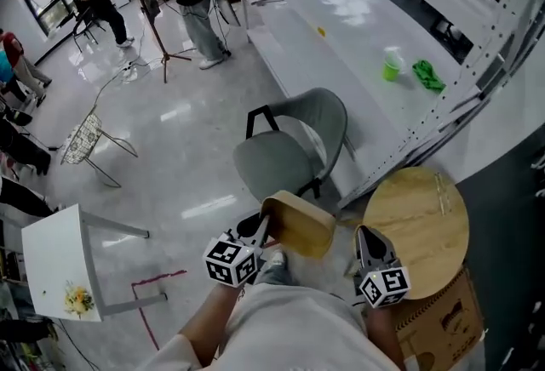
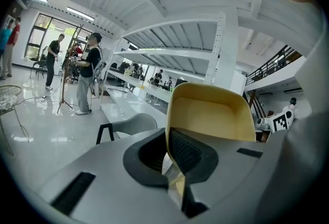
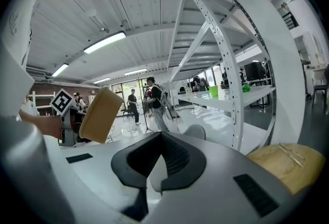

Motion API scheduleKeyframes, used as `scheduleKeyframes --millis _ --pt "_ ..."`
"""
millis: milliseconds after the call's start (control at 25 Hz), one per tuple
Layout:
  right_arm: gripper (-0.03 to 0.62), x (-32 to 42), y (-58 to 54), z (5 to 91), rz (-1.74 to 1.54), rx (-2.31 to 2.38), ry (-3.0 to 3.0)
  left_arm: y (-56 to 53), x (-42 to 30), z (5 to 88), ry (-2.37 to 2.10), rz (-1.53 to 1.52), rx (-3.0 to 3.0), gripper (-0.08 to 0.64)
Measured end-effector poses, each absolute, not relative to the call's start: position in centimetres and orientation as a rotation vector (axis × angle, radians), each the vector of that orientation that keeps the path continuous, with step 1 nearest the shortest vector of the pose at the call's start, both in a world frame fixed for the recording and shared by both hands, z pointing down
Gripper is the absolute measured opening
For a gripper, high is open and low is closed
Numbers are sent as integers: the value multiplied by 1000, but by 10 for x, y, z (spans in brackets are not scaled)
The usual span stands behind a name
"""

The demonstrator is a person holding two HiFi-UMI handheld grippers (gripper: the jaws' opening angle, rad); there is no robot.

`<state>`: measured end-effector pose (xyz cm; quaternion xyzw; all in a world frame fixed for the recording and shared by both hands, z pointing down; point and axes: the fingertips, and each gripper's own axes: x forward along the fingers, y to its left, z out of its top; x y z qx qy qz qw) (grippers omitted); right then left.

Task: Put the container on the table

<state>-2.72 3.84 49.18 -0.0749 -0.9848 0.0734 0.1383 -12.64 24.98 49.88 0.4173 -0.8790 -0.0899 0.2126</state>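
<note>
The tan container (image 1: 300, 223) is a shallow tub, tilted on its side in the air, with my left gripper (image 1: 262, 229) shut on its rim. In the left gripper view the container (image 2: 213, 110) rises just beyond the left gripper (image 2: 168, 138), its wall pinched between the pads. My right gripper (image 1: 368, 235) hangs beside it to the right, shut and with nothing in it. In the right gripper view the container (image 3: 100, 114) shows at the left, apart from the right gripper (image 3: 160, 135). The round wooden table (image 1: 417, 229) lies just right of both grippers, its bare top (image 3: 288, 161) low at the right.
A grey chair (image 1: 289, 148) stands right ahead of the grippers. Behind it runs a long white shelf table (image 1: 341, 46) with a green cup (image 1: 392, 65) and metal uprights. A cardboard box (image 1: 443, 322) sits under the round table. People stand far back on the glossy floor.
</note>
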Motion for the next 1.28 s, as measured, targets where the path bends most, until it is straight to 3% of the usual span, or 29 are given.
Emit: scheduleKeyframes --millis 240,560,1280 --pt "26 -84 40 489 203 -107 -2864 253 -194 503 -2397 -220 1228 20" --pt "26 -84 1 493 221 133 -2855 207 -231 509 -2275 -166 1378 20" --pt "26 91 -143 525 355 818 -2681 -52 -141 574 -1765 35 1759 20"
